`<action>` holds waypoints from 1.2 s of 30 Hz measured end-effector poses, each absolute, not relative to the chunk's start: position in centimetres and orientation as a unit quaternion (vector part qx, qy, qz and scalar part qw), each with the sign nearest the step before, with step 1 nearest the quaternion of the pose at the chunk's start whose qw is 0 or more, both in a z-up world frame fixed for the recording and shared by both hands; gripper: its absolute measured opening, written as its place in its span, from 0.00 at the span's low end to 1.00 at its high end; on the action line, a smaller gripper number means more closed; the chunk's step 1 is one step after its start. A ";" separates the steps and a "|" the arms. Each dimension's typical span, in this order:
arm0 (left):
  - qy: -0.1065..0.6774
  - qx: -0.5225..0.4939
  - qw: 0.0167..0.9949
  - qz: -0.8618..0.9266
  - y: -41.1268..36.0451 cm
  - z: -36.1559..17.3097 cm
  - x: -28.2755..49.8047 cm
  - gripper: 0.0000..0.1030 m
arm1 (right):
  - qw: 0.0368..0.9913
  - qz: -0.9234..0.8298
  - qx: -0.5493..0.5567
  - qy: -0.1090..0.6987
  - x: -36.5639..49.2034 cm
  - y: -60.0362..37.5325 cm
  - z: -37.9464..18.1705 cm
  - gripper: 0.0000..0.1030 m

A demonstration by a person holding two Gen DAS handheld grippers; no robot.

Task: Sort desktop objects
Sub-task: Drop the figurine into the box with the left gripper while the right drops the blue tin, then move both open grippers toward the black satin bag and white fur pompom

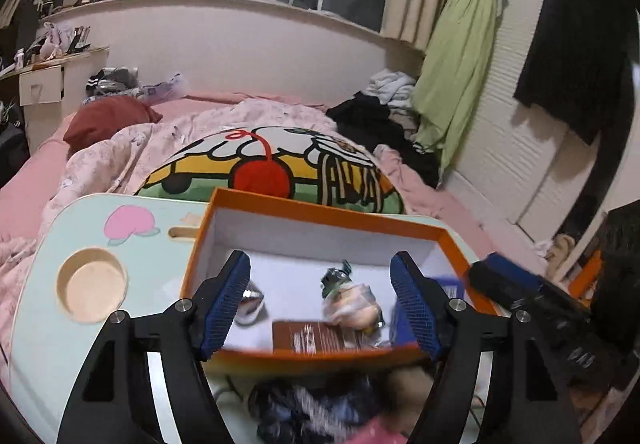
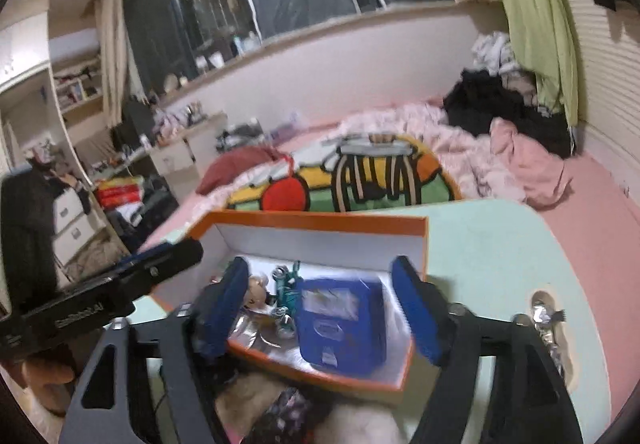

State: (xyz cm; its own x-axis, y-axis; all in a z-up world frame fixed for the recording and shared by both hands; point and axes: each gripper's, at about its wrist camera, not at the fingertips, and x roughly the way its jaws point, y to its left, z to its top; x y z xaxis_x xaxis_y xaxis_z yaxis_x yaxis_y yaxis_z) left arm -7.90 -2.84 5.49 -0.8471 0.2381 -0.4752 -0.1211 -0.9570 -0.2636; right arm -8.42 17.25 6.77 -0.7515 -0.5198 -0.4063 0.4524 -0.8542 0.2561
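Orange-rimmed box (image 1: 320, 211), white inside, stood on a pale green lap table (image 1: 40, 324), directly ahead of and below both grippers; presumably it served as the collecting bin for the sorted items.

Left gripper (image 1: 320, 304): jaws spread, nothing between the blue pads, hovering above the box's near wall, which suggests a release or a reach not yet made.

Right gripper (image 2: 320, 308): likewise spread and empty, poised over the same box from the other side.

Contents, seen past the left gripper's fingers: brown card or packet (image 1: 308, 338) against the near wall; small figure in clear wrap (image 1: 352, 300); teal-and-dark trinket (image 1: 336, 278).

Seen between the right gripper's fingers: blue flat pack (image 2: 340, 324) with a pale label, lying slightly tilted.

A crumpled foil piece (image 2: 546, 318) lay outside the box, to the right gripper's right, apparently unsorted.
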 end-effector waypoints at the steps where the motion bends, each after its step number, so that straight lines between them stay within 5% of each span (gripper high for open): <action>1: -0.107 -0.255 0.091 0.957 -2.8 5.8 -7.1 0.71 | 0.258 -0.937 0.226 -0.067 -7.3 17.8 7.0 0.78; 5: -0.069 -0.256 0.088 0.960 -2.6 6.1 -2.7 0.79 | 0.251 -0.937 0.237 -0.052 -3.7 18.8 6.5 0.83; 14: -0.009 -0.364 0.086 0.927 -1.2 -0.1 1.0 0.79 | 0.204 -0.909 0.364 -0.005 -0.5 19.3 -1.1 0.85; 19: 0.048 -0.372 0.054 0.925 1.0 -1.2 1.2 0.89 | 0.161 -0.921 0.350 0.062 -0.6 17.6 -2.3 0.98; 32: -0.010 -0.358 0.076 0.931 -0.4 -0.6 2.8 0.89 | 0.169 -0.919 0.353 0.047 -1.4 19.2 -3.2 0.99; 36: 0.025 -0.370 0.061 0.927 0.9 -0.8 2.8 0.90 | 0.169 -0.919 0.353 0.047 -1.4 19.2 -3.1 0.99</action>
